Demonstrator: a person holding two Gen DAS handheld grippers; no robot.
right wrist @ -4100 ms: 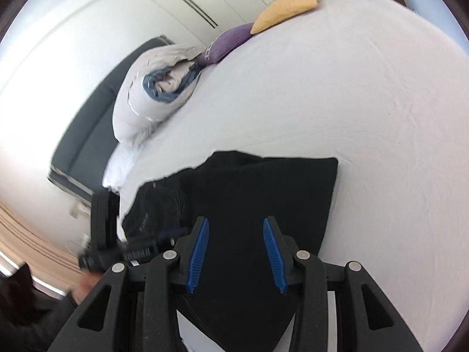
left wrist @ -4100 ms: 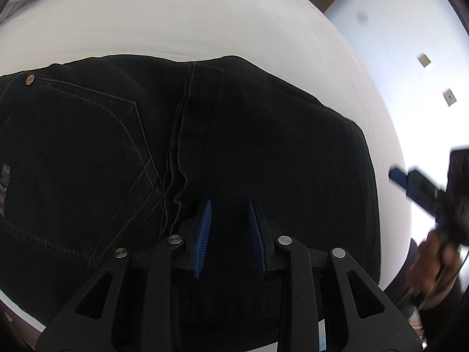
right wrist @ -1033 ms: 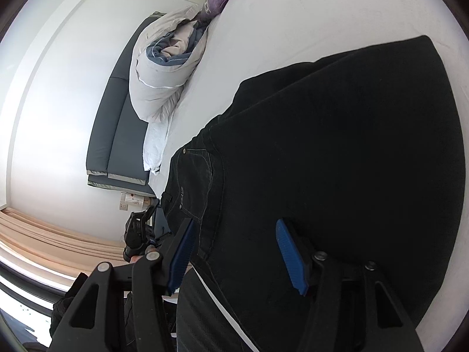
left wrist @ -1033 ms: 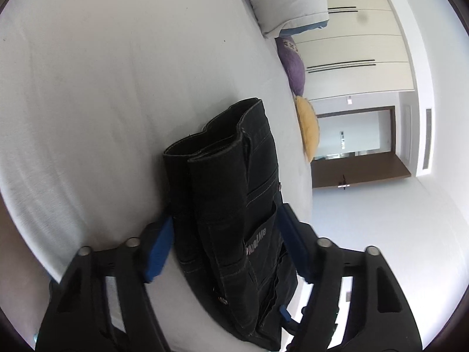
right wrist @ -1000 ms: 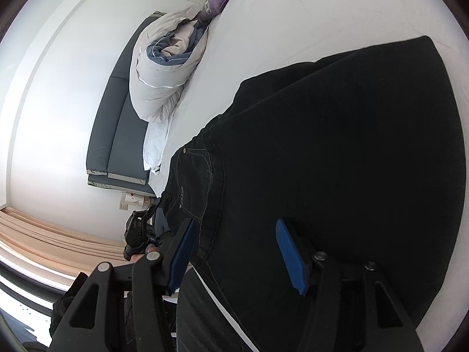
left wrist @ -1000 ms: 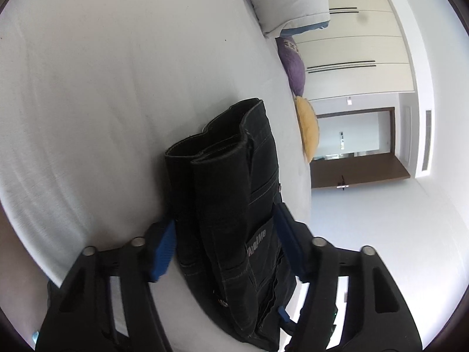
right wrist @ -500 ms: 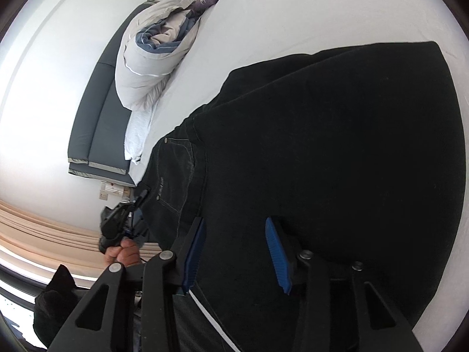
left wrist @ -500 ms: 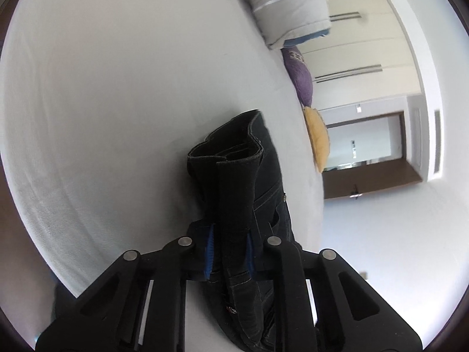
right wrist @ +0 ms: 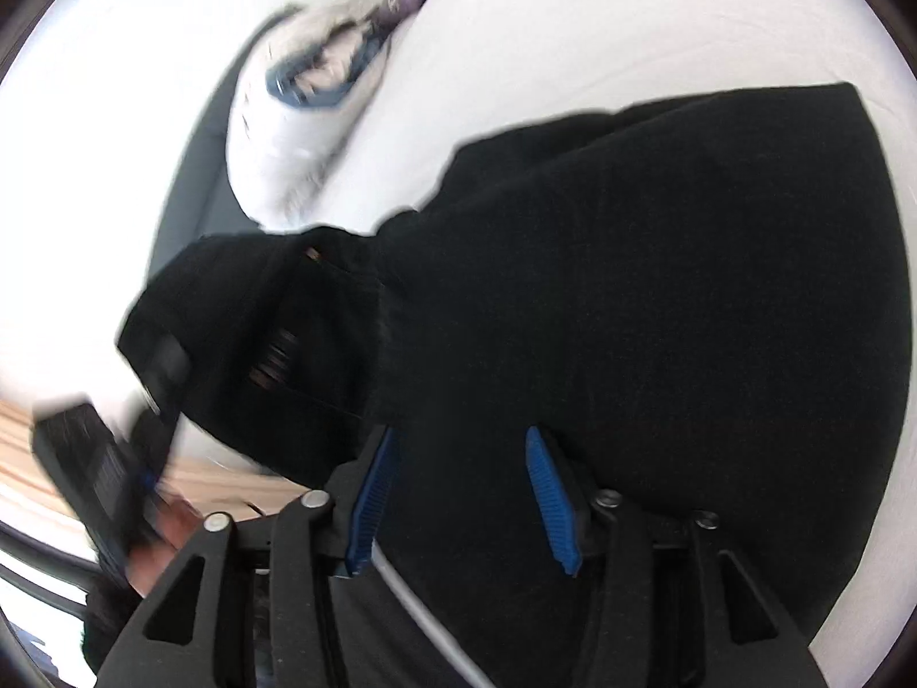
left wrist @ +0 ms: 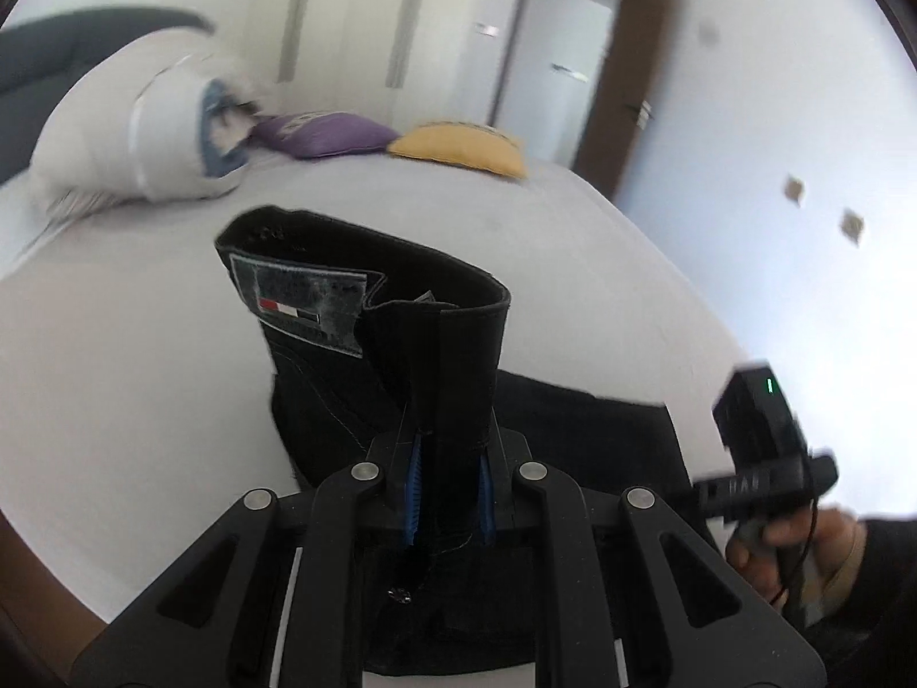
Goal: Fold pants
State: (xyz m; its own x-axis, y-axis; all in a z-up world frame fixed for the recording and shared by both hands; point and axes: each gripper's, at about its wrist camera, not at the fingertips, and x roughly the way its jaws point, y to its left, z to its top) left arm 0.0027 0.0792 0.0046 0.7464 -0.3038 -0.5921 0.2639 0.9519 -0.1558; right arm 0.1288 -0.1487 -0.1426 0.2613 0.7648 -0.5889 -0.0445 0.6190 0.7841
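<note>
Where the left wrist view looks across the white bed (left wrist: 143, 401), a rolled duvet (left wrist: 132, 137) lies far left, then a purple cushion (left wrist: 321, 135) and a yellow cushion (left wrist: 458, 149); the left gripper (left wrist: 447, 481) has just closed and is clamped on the waistband end of the black pants (left wrist: 401, 344), lifted above the sheet, brand patch visible. Only this view shows the door (left wrist: 556, 51) and a hand (left wrist: 802, 550) holding the other tool at right. The right wrist view alone shows the right gripper (right wrist: 458, 487), its jaws just widened, apart over the folded pants (right wrist: 659, 286) lying on the bed; whether its pads touch cloth cannot be told.
</note>
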